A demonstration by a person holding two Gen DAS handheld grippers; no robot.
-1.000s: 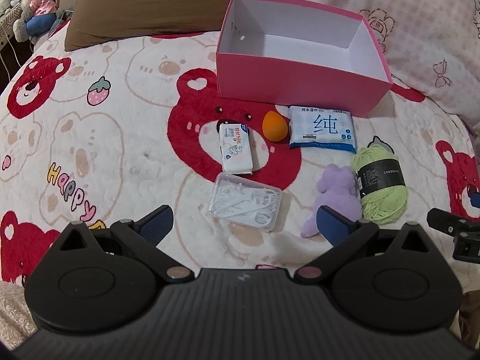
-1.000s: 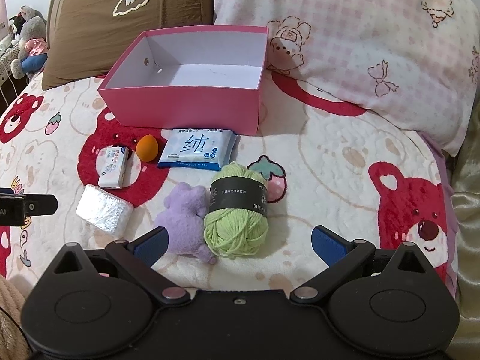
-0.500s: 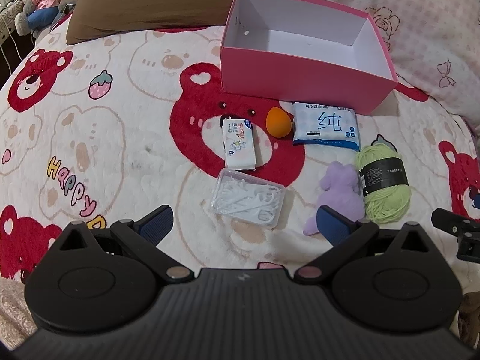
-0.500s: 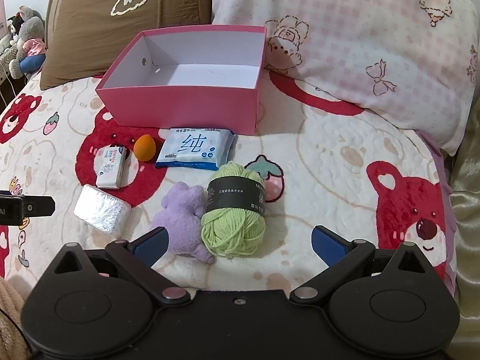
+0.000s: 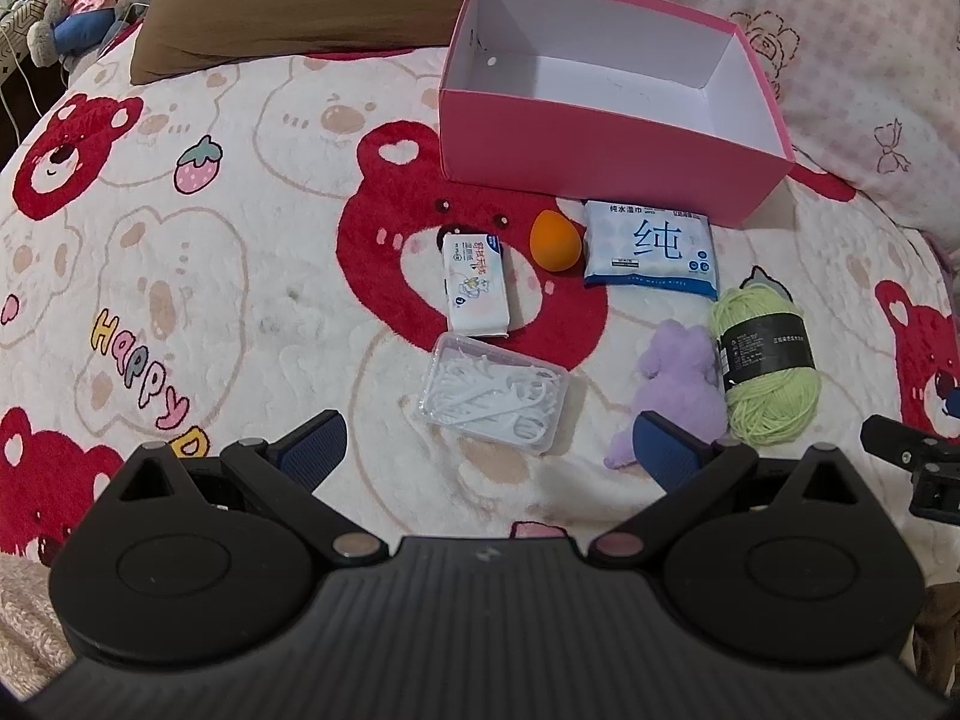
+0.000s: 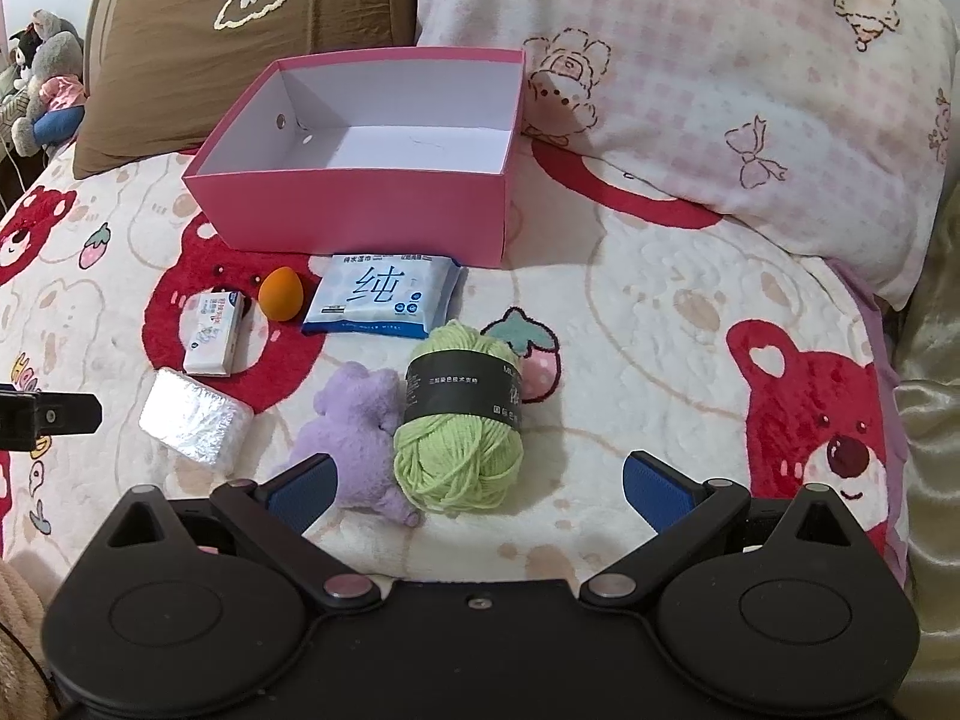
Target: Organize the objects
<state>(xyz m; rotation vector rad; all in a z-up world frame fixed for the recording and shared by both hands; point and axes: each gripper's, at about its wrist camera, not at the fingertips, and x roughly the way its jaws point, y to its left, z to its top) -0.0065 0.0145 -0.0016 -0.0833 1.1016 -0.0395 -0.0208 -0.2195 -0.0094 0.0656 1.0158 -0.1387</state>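
Observation:
An empty pink box [image 5: 600, 162] [image 6: 360, 216] stands on the bear-print blanket. In front of it lie a blue wet-wipes pack [image 5: 651, 249] [image 6: 381, 300], an orange sponge egg [image 5: 555, 240] [image 6: 280, 294], a small tissue pack [image 5: 476, 285] [image 6: 213, 333], a clear floss-pick case [image 5: 495, 399] [image 6: 195, 423], a purple plush toy [image 5: 678, 384] [image 6: 354, 420] and a green yarn ball [image 5: 765, 366] [image 6: 462, 426]. My left gripper [image 5: 489, 450] is open, just short of the floss case. My right gripper [image 6: 480, 486] is open, just short of the yarn.
A brown pillow [image 6: 252, 42] and a pink checked pillow [image 6: 720, 78] lie behind the box. Stuffed toys [image 5: 66, 6] sit at the far left. The right gripper's tip [image 5: 906, 456] shows at the left wrist view's right edge.
Both grippers have edged slightly forward toward the objects. Nothing on the bed has moved and both stay open.

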